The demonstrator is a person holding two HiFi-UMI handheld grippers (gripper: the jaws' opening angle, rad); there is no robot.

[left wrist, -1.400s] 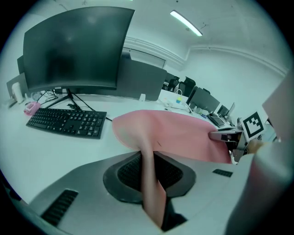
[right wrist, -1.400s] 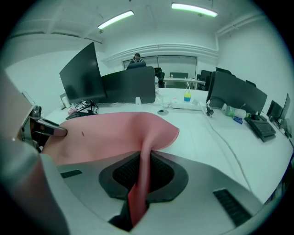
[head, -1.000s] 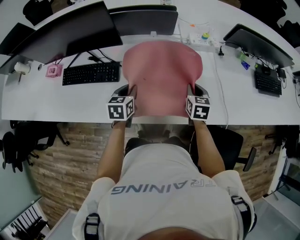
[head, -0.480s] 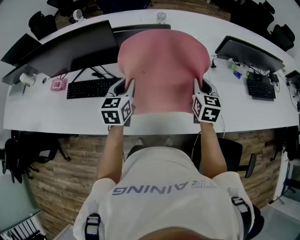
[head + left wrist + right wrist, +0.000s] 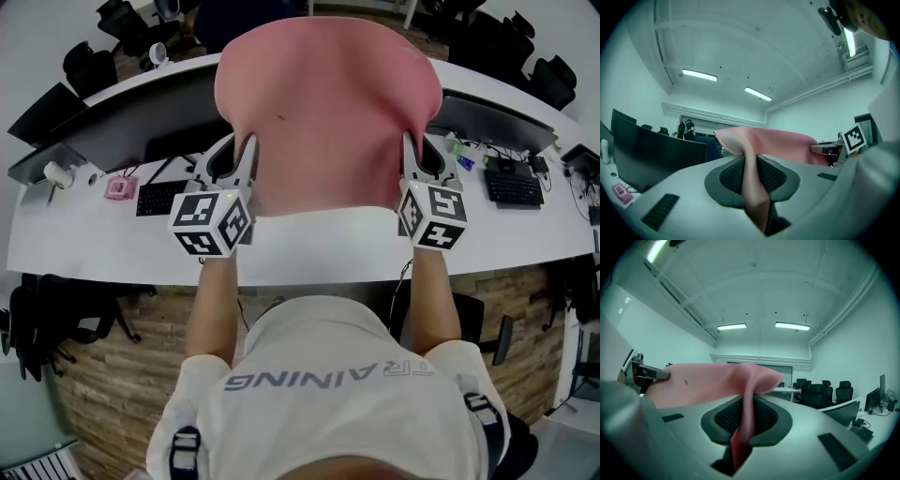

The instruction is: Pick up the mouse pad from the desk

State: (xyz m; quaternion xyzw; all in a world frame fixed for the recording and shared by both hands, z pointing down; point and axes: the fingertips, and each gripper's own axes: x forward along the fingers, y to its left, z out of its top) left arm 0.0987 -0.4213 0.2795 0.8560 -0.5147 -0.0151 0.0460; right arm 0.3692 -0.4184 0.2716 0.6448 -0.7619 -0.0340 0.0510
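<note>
A person holds a pink mouse pad (image 5: 328, 103) up in the air above a curved white desk (image 5: 309, 255), with one handheld gripper at each of its lower side edges. The left gripper (image 5: 242, 155) pinches the pad's left edge. In the left gripper view the thin sheet stands on edge between two dark, ribbed pads (image 5: 731, 174), which are pressed against it. The right gripper (image 5: 413, 153) grips the right edge the same way, and its own textured pads (image 5: 765, 420) are clamped on the folded pink material. A cube with black-and-white square markers (image 5: 211, 223) sits on the back of each tool.

The pad is broad, with rounded upper corners. It looks soft and matte and sags slightly between the two grips, and it carries one small dark fleck. It covers the middle of the desk from the head view.

On the desktop to the left are a dark flat monitor (image 5: 117, 131), a black keyboard (image 5: 159, 197) and a small pink square item (image 5: 118, 187), too small to tell whether it holds anything. To the right are another monitor (image 5: 497, 117) and a second keyboard (image 5: 511, 186). The desk front is faced with rough brick-patterned panelling (image 5: 122, 328).
</note>
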